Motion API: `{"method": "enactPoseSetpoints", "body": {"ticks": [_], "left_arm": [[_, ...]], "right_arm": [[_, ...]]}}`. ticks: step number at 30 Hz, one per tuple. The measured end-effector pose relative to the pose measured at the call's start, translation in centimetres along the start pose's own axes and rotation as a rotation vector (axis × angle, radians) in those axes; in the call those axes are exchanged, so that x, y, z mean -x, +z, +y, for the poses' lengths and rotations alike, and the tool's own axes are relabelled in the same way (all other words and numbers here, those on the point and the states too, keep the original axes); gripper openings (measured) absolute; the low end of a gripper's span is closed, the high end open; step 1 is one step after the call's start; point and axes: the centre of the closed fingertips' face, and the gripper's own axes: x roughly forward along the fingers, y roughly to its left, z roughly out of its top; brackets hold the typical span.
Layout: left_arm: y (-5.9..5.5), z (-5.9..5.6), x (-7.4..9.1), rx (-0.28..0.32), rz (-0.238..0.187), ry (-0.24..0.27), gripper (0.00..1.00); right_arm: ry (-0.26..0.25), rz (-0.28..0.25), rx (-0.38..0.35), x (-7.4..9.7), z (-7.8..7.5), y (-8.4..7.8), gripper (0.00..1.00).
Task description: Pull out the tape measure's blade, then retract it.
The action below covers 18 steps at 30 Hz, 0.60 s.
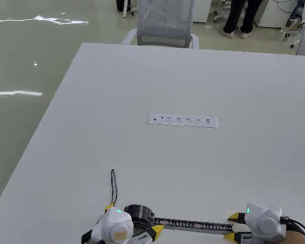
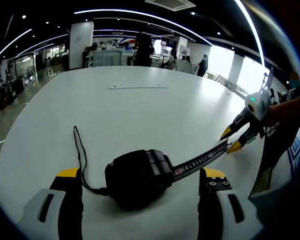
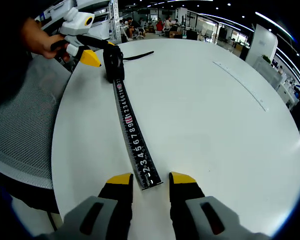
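While blade [image 3: 131, 132] lies out | left hand-held gripper [image 2: 140, 173] apart; right hand-held gripper [image 3: 151, 178] apart

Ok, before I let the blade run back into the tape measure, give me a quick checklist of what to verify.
1. Black tape measure case sits between the left gripper's jaws: ok.
2. Left jaws closed on the case: not ok, a gap shows on each side.
3. Numbered black blade lies flat and straight on the white table: ok.
4. Blade tip between the right gripper's jaws: ok, but the jaws stand open and are not pinching it.
5. Thin black cord clear of the blade: ok, it trails off the case's other side.
6. White power strip out of the way: ok, it lies well up the table.
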Motion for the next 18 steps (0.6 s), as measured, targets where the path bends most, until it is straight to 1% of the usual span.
{"method": "enactPoseSetpoints", "body": {"ticks": [1, 3, 4, 5, 7, 11, 16, 18], "left_arm": [[0.02, -0.02, 0.0, -0.003, -0.003, 0.0, 0.96], [-0.04, -0.06, -0.04, -0.003, -0.003, 0.001, 0.96], [-0.03, -0.08, 0.0, -0.004, -0.004, 0.003, 0.97], [0.0, -0.09, -0.01, -0.004, -0.006, 0.003, 0.97], [0.09, -0.18, 0.05, -0.003, -0.009, 0.006, 0.97], [0.26, -0.24, 0.06, -0.002, -0.017, 0.006, 0.97], [0.37, 0.0, -0.11, 0.008, -0.019, 0.016, 0.97], [0.36, 0.08, -0.44, 0.011, -0.018, 0.022, 0.96]], "right_arm": [[0.01, 0.008, 0.02, -0.12, 0.11, -0.1, 0.27], [0.027, 0.024, 0.034, -0.07, 0.53, 0.11, 0.24], [0.037, 0.037, 0.035, -0.06, 0.64, 0.05, 0.2], [0.036, 0.05, 0.033, -0.06, 0.53, -0.1, 0.16], [0.038, 0.049, 0.036, -0.15, 0.41, -0.17, 0.16], [0.037, 0.039, 0.004, -0.14, 0.31, -0.31, 0.15], [0.037, 0.045, 0.006, -0.12, 0.36, -0.19, 0.15], [0.038, 0.049, 0.008, -0.13, 0.32, -0.21, 0.15]]}}
